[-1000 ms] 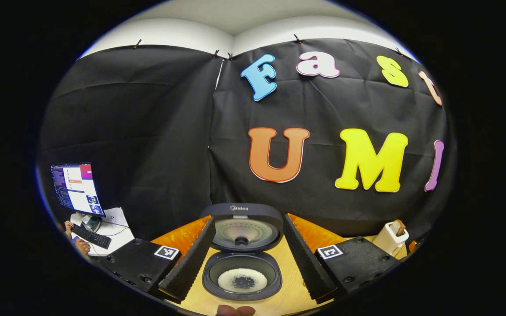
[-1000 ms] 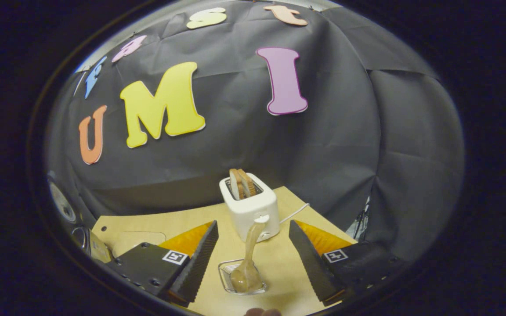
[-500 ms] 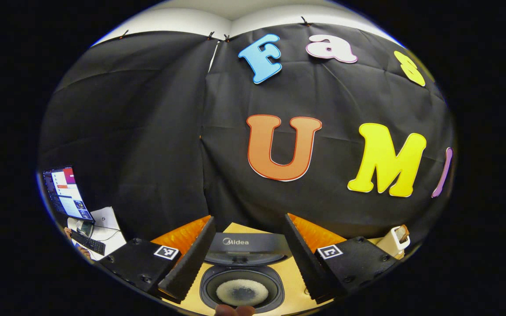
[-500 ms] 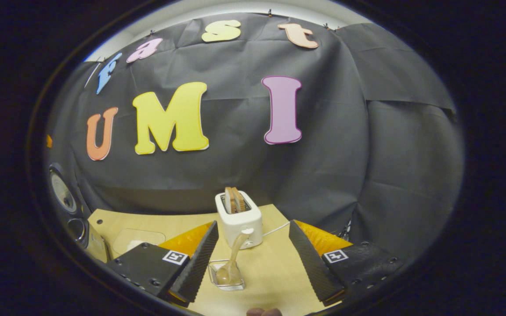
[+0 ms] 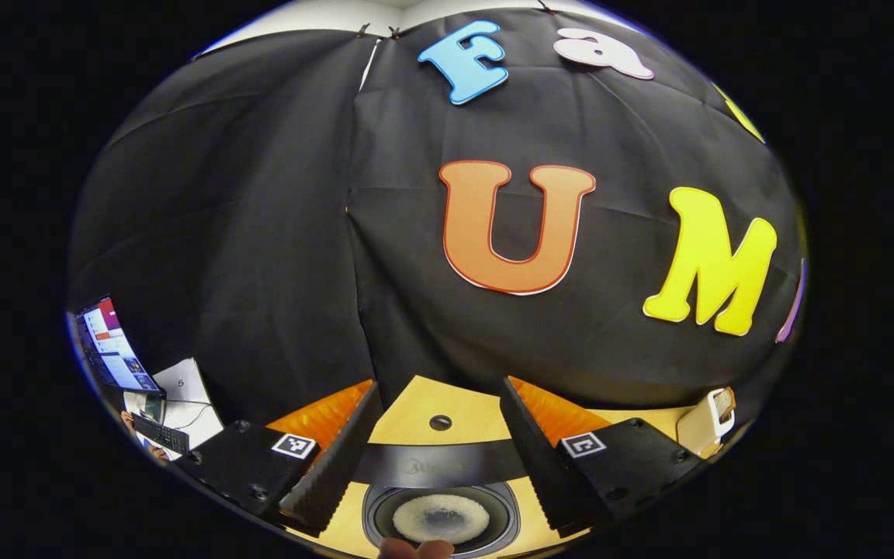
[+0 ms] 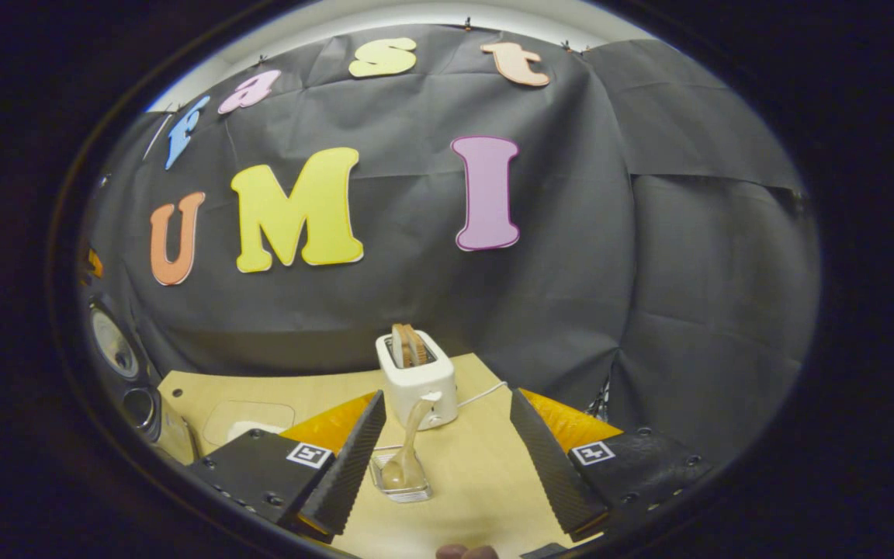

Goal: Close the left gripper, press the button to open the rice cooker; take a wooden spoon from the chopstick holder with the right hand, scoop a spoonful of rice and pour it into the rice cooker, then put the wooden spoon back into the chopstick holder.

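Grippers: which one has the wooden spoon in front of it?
The right gripper: the wooden spoon stands in its clear holder just ahead of its open fingers. The left gripper faces the open rice cooker instead.

Your rice cooker point(image 5: 441, 497) sits at 6 o'clock in the left gripper view, its dark lid raised and seen edge-on as a band across the pot. Inside the round dark pot, white rice point(image 5: 441, 519) lies in a ring. In the right gripper view, your wooden spoon point(image 6: 407, 446) stands bowl-down in the clear chopstick holder point(image 6: 400, 480), handle leaning toward 1 o'clock.
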Demonstrator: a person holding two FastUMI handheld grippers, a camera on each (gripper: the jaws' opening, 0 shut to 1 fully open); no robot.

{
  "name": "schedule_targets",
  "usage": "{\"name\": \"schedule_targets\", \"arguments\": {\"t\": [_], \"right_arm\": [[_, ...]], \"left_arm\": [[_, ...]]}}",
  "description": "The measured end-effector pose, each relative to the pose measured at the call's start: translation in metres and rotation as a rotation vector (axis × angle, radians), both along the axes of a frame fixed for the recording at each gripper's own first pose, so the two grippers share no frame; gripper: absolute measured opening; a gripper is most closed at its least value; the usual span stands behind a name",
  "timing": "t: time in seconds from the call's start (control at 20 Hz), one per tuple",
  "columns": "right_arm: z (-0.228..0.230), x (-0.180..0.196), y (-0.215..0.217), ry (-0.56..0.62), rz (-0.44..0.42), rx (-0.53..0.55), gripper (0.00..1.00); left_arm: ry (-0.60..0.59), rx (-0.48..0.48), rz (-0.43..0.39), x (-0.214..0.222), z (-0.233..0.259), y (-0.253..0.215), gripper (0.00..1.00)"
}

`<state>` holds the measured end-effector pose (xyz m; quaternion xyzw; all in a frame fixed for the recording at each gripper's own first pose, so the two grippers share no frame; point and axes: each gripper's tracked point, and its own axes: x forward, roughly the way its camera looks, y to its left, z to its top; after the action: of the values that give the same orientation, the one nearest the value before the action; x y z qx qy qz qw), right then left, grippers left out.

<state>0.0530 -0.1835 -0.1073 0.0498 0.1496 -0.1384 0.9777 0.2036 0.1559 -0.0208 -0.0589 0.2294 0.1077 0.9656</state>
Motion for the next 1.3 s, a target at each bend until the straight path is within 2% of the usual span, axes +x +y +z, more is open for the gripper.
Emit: {"name": "schedule_targets", "arguments": {"t": [0.05, 0.1, 0.35, 0.5, 0.7, 0.85, 1.0, 1.25, 1.3], "right_arm": [[-0.002, 0.000, 0.009, 0.004, 0.022, 0.013, 0.93], [-0.002, 0.001, 0.019, 0.006, 0.042, 0.018, 0.96], [0.007, 0.004, 0.041, -0.015, 0.107, 0.006, 0.96], [0.026, 0.007, 0.059, -0.052, 0.146, 0.014, 0.96], [0.054, 0.010, 0.094, -0.121, 0.249, -0.021, 0.96], [0.057, 0.008, 0.110, -0.134, 0.303, -0.017, 0.95], [0.053, 0.006, 0.114, -0.121, 0.314, 0.001, 0.95], [0.053, 0.005, 0.098, -0.118, 0.275, 0.030, 0.96], [0.053, 0.004, 0.095, -0.115, 0.273, 0.023, 0.92]], "left_arm": [[0.014, -0.003, 0.000, 0.000, -0.004, 0.001, 0.98], [0.029, -0.006, -0.001, 0.000, -0.008, 0.002, 0.99], [0.074, -0.040, -0.020, -0.002, -0.023, -0.006, 0.99], [0.072, -0.017, -0.030, -0.007, -0.025, -0.007, 0.99], [0.053, 0.000, -0.027, -0.026, -0.028, -0.011, 0.99], [0.036, 0.007, -0.022, -0.047, -0.032, -0.021, 0.99], [0.026, 0.008, -0.019, -0.072, -0.042, -0.029, 0.99], [-0.025, -0.031, -0.005, -0.110, -0.063, -0.045, 0.99], [-0.038, -0.028, -0.011, -0.117, -0.068, -0.047, 0.99]]}}
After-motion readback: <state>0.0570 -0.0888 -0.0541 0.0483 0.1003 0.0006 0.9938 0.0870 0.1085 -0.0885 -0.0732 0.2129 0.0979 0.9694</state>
